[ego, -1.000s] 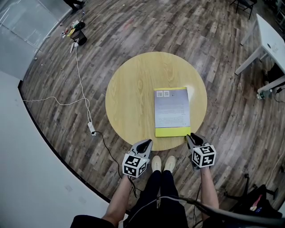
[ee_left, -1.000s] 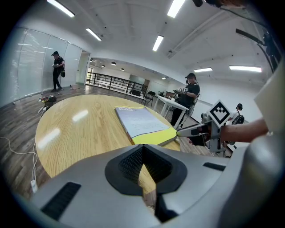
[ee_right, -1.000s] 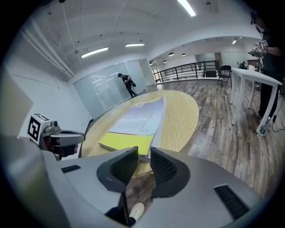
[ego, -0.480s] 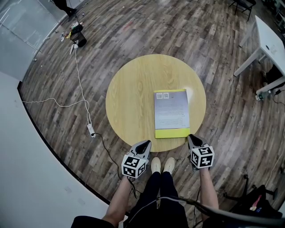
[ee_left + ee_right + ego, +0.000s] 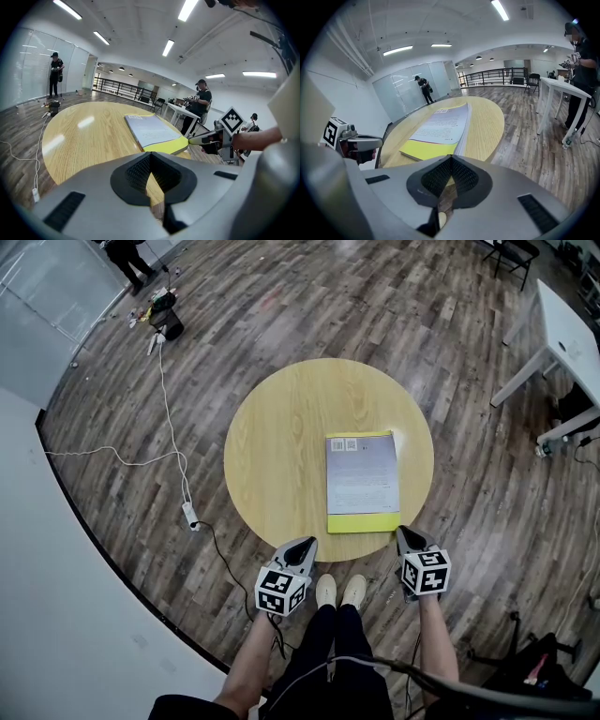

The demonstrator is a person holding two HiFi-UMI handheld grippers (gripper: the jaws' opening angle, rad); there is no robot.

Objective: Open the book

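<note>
- Book [image 5: 362, 482], grey-covered with a yellow band along its near edge, lies closed on the round pale wooden table [image 5: 277, 456], toward 4 o'clock.
- My left gripper [image 5: 305, 543] hovers at the rim near 6 o'clock, jaws together, empty.
- My right gripper [image 5: 402, 534] is at 5 o'clock beside the book's near right corner, jaws together on nothing.
- I judge this the approach; next, slip a tip under the cover's right edge.

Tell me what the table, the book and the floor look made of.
Table: light wood or wood-look laminate, glossy; grain lines and lamp reflections show.
Book: paper, with a smooth grey and yellow cover, probably coated card; page edges show.
Floor: grey-brown planks, wood or vinyl; can't tell which.
</note>
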